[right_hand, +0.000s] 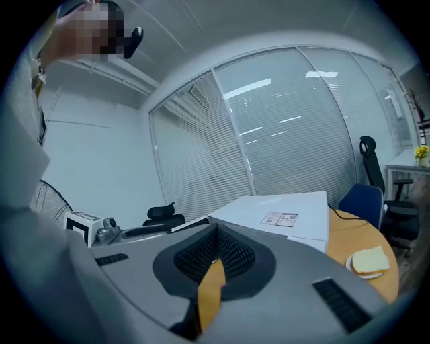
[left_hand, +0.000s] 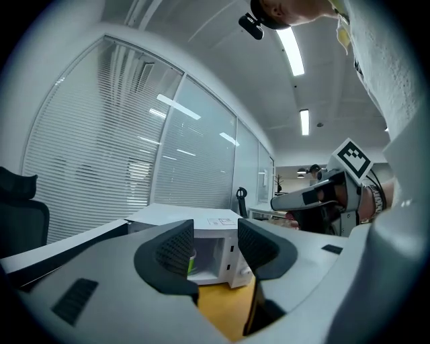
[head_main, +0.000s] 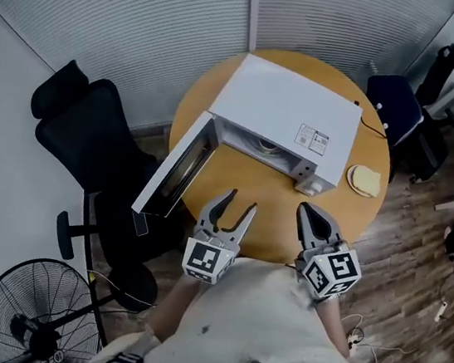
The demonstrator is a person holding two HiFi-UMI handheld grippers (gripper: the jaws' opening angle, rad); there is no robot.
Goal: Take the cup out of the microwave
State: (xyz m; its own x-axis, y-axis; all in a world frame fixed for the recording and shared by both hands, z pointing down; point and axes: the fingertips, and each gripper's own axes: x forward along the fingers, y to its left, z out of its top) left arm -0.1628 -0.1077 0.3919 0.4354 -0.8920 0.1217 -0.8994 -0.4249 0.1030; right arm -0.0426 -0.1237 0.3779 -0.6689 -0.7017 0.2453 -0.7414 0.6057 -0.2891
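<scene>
a round, wood-coloured tabletop [head_main: 245, 200] carries everything here. a white microwave [head_main: 291, 110] sits on its far half, set at an angle to the near edge. its door [head_main: 174, 173] stands open and reaches out past the tabletop's left rim. near the right rim, just beside the microwave's front corner, lies a small plate [right_hand: 349, 264] with a pale slice of bread [head_main: 366, 181] on it. behind that, a thin black cable [head_main: 374, 120] runs over the wood towards the far right edge.
</scene>
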